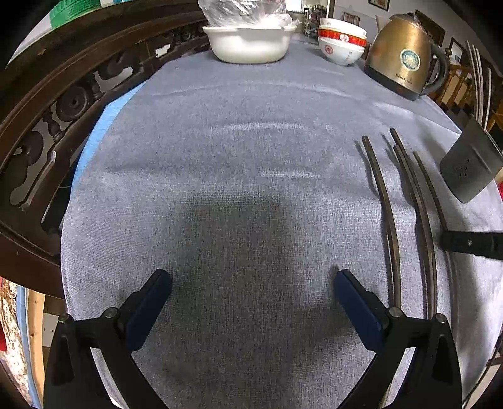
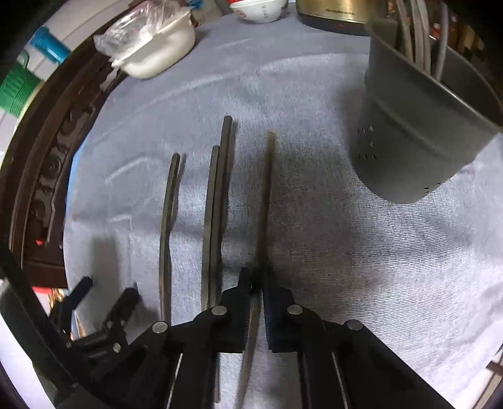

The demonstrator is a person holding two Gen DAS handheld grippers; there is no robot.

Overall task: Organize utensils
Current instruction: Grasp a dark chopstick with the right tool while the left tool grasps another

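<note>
Chopsticks: four [image 2: 217, 220] on cloth, one [image 2: 265, 201] pinched between right jaws.

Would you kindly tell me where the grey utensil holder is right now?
In the right wrist view the grey utensil holder stands on the grey cloth at upper right, right of the chopsticks and near the kettle.

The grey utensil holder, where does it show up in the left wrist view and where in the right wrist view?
Left wrist view: the grey utensil holder is at the right edge, just right of the chopsticks on the cloth.
Right wrist view: it stands large at upper right, with utensils already in it.
Shared landmark: the white basin with a plastic bag in it, top centre in the left view, upper left in the right.
</note>
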